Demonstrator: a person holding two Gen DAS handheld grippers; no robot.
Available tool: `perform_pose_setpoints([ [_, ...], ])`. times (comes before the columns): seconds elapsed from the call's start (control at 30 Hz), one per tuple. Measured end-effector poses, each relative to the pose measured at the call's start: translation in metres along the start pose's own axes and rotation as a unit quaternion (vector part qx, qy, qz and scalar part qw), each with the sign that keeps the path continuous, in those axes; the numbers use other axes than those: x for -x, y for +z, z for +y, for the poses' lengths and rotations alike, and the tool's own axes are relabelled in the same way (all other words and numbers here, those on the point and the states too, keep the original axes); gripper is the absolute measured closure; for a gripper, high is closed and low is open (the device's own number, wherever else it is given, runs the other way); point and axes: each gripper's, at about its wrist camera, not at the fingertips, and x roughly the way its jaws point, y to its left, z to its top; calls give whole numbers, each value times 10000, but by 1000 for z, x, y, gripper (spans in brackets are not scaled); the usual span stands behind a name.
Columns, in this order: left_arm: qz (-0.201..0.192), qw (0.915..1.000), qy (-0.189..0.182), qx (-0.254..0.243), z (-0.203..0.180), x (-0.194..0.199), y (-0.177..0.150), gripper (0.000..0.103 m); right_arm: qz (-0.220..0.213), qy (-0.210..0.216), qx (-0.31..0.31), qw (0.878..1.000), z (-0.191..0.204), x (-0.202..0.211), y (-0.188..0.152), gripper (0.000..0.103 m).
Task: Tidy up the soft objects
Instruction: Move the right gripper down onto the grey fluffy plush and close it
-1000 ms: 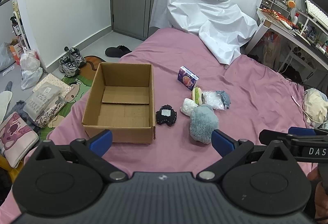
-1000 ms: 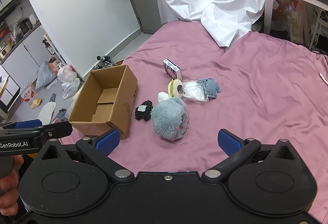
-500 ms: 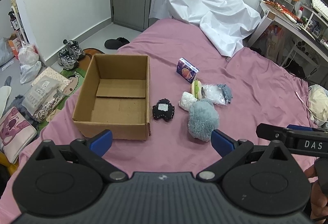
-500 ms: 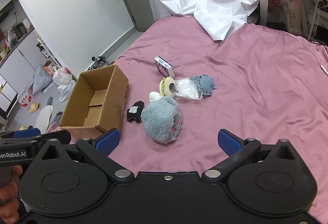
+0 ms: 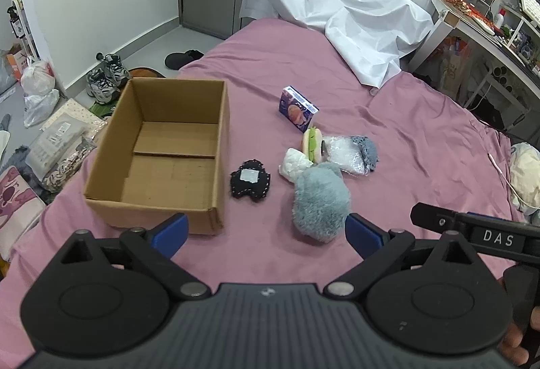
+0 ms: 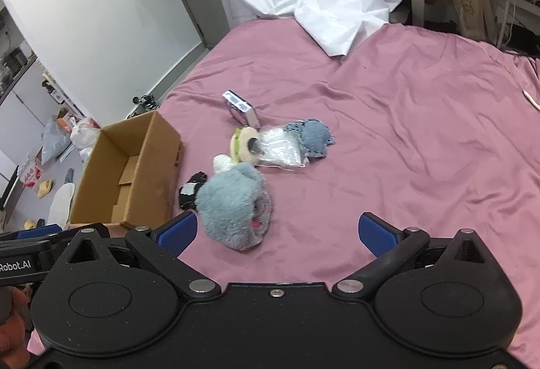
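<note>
Jaws on both of our grippers are standing spread wide, gripping nothing: the left gripper (image 5: 266, 232) is hanging over the near edge of the bed (image 5: 422, 146), the right gripper (image 6: 278, 232) likewise, each with blue pads showing.

Nearest to us, the grey plush (image 5: 319, 200) is lying on the pink sheet, just ahead of the left gripper's right pad and just beside the right gripper's left pad. Only the right wrist view is showing its pink-marked underside (image 6: 258, 213). To its left we are seeing the small black plush (image 5: 250, 180), apart from the cardboard box (image 5: 221, 146); the right view is showing it half hidden behind the grey plush.

The left view is looking straight into the box, which is open and holding nothing; the right view is giving us mostly its outer wall (image 6: 162, 163).

Farther on, a white soft lump (image 5: 294, 163), a burger-shaped toy (image 5: 312, 144), a clear plastic bag (image 5: 344, 154) and a blue-grey cloth (image 5: 368, 149) are clustering together, touching. Beyond them a purple carton (image 5: 297, 108) is lying alone, then a white sheet (image 5: 337, 7) draped at the far end.
</note>
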Motion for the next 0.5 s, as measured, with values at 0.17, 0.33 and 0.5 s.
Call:
perform_pose_setpoints([
  [0.17, 44, 9999, -51, 116, -6, -13, 5, 8, 31, 46, -142, 9999, -14, -11, 1, 0],
  [0.33, 103, 9996, -88, 229, -11, -28, 9, 13, 93, 174, -252, 9995, -22, -24, 4, 0],
  [0.5, 178, 9993, -108, 317, -16, -42, 10, 21, 129, 320, -368, 9987, -25, -39, 9, 0],
])
